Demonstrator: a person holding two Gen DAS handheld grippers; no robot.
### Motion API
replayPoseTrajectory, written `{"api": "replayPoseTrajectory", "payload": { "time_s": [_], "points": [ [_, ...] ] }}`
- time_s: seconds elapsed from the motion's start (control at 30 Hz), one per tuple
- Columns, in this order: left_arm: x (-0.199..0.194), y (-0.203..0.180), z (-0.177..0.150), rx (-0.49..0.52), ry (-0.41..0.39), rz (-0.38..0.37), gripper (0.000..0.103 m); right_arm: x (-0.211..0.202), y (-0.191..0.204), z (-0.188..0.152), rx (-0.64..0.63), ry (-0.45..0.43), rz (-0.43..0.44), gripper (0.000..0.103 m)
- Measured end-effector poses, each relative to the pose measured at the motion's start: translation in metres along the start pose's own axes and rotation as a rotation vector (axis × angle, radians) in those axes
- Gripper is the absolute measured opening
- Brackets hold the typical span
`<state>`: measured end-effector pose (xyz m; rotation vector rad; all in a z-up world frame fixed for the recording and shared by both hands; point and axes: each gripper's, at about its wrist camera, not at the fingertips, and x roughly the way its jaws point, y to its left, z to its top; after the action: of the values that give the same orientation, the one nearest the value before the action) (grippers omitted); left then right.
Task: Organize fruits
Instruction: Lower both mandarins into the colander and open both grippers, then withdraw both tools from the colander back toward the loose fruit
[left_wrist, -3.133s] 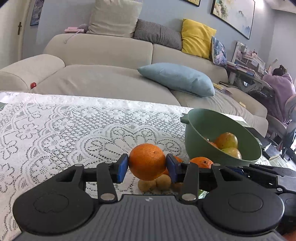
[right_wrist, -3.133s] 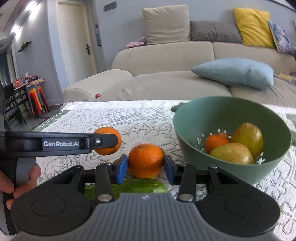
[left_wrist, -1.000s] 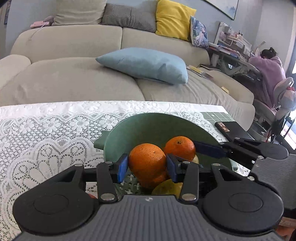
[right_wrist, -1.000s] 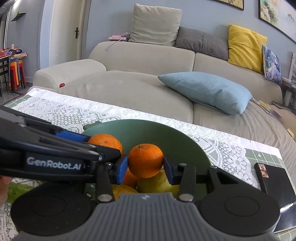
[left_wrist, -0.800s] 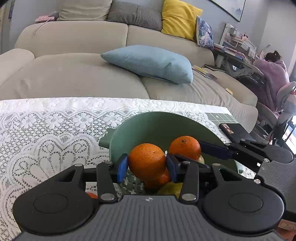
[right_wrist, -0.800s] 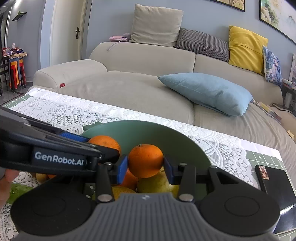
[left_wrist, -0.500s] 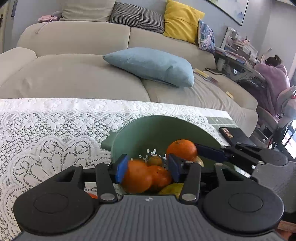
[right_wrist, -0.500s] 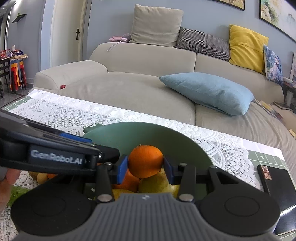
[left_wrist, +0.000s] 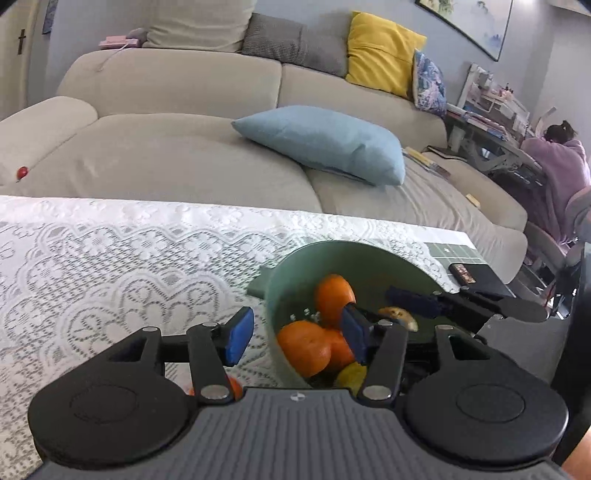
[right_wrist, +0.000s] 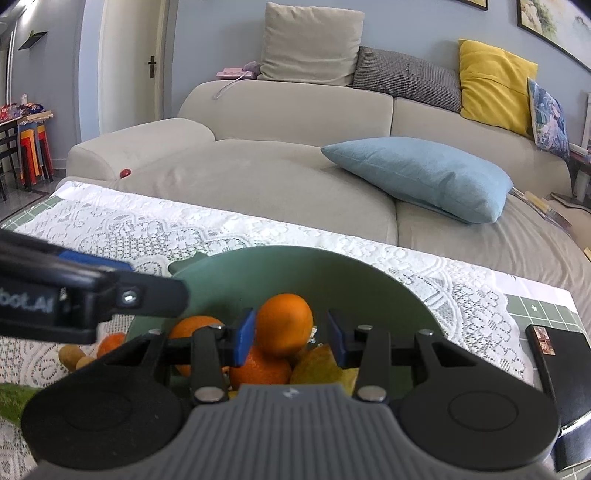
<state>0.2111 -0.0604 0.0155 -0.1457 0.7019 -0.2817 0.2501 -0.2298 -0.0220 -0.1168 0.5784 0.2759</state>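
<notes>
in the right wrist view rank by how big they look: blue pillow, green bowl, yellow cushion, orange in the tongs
1. Green bowl, though it sits nearest the camera, which inflates it.
2. Blue pillow, close behind, so the top two are unsure.
3. Yellow cushion.
4. Orange in the right tongs.

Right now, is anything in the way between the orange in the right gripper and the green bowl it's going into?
Nothing visible blocks it. The right gripper holds the orange directly over the green bowl, with only other oranges and yellowish fruit below it. The left gripper, its fingers opening and empty, sits off at the bowl's left rim.
</notes>
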Motion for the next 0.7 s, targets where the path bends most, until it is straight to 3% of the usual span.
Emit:
{"api": "replayPoseTrajectory", "payload": {
  "time_s": [0.7],
  "points": [
    [-0.063, 0.027, -0.027, 0.034, -0.101, 0.009, 0.065, -0.065, 0.033, -0.001, 0.114, -0.124, 0.007, 0.055]
  ]
}}
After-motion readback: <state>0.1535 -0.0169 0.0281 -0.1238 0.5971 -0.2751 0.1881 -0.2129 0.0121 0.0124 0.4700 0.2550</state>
